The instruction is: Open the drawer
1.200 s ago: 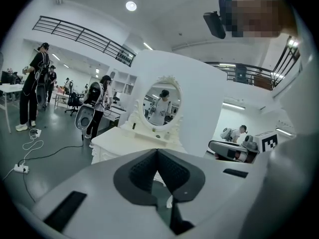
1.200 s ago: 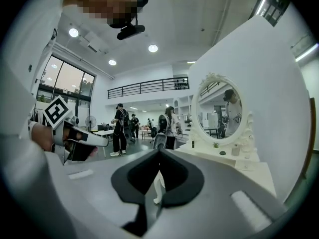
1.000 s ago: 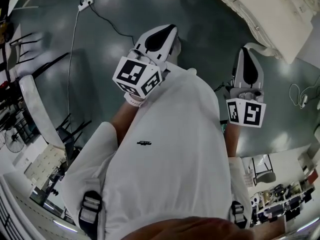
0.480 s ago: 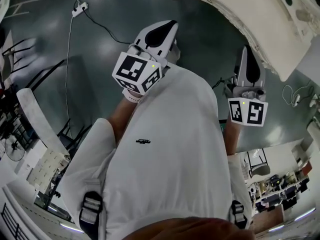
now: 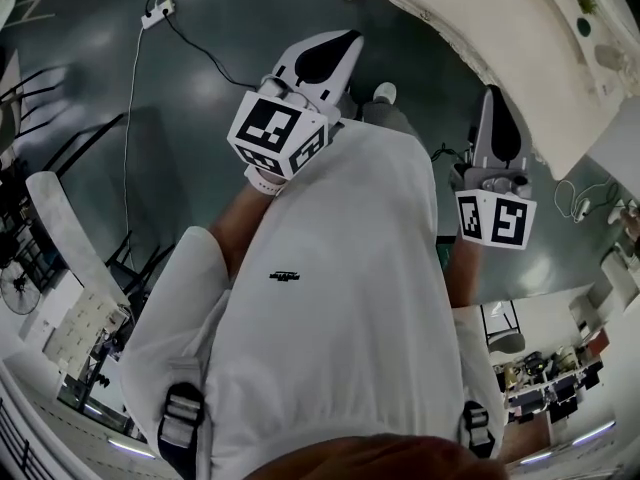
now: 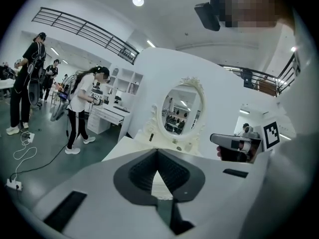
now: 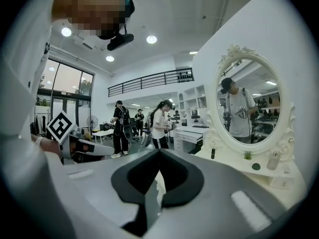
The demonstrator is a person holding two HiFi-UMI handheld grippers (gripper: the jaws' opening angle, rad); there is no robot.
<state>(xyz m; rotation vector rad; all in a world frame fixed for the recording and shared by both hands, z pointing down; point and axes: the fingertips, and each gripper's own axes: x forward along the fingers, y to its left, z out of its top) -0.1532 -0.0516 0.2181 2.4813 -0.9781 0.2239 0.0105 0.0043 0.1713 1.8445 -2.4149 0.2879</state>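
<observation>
Ahead and to the right, beyond the floor, a white dressing table point(image 5: 500, 28) is seen, the long edge of its tabletop running diagonally. The right gripper point(image 5: 495, 98) is held nearer to that edge than the left gripper point(image 5: 345, 38), both well apart from it. Each gripper is seen with jaws pressed together and nothing between them. The drawer is made out in no view. It is judged to lie under the tabletop's front edge, below the oval mirror point(image 7: 249, 103), with its contents hidden.

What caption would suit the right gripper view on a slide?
Shut, empty right gripper faces a white dressing table with an oval mirror.
</observation>
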